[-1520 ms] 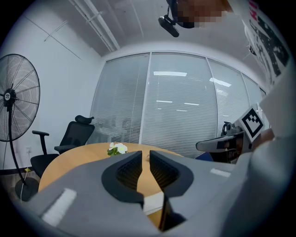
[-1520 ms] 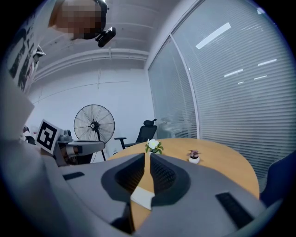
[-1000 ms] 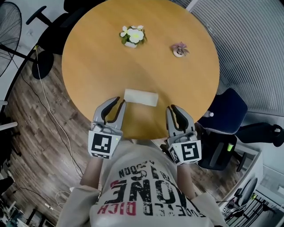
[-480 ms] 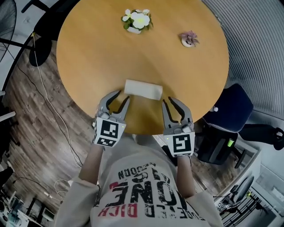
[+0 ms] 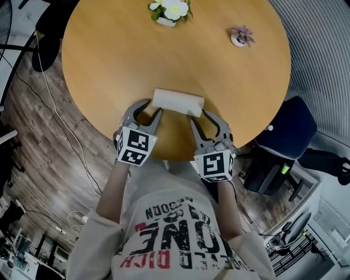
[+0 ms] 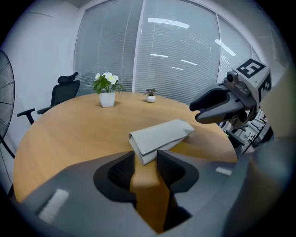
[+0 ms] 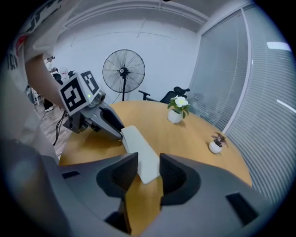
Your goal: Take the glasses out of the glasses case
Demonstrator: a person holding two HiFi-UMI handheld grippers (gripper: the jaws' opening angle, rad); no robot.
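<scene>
Both tongs are down at the near rim of the table. The left gripper (image 6: 145, 163) has its dark ribbed jaws opening, wide apart, and the near corner of the pale grey soft folded glasses case (image 5: 178, 101) sits right at the mouth of that gap; the pads are not pressing on it. Over to the right gripper (image 7: 144, 173): same story, jaws opening, the other end of the case reaching in between the jaw tips, with daylight on both sides and no grip. So the case lies flat and closed on the round light-wood table (image 5: 109, 60), close to the person's edge, bracketed by a gripper at each short end, each one angled down toward it. No glasses can be seen; the case hides whatever is inside. Further across the tabletop, a white pot of white flowers with green leaves (image 5: 170, 10) stands toward the far side, and a small pale pot with a pinkish plant (image 5: 241, 36) sits well off to its right. Beyond the table's right edge is a dark blue office chair (image 5: 288, 128), and a black standing fan (image 7: 123, 72) is over by the wall.
</scene>
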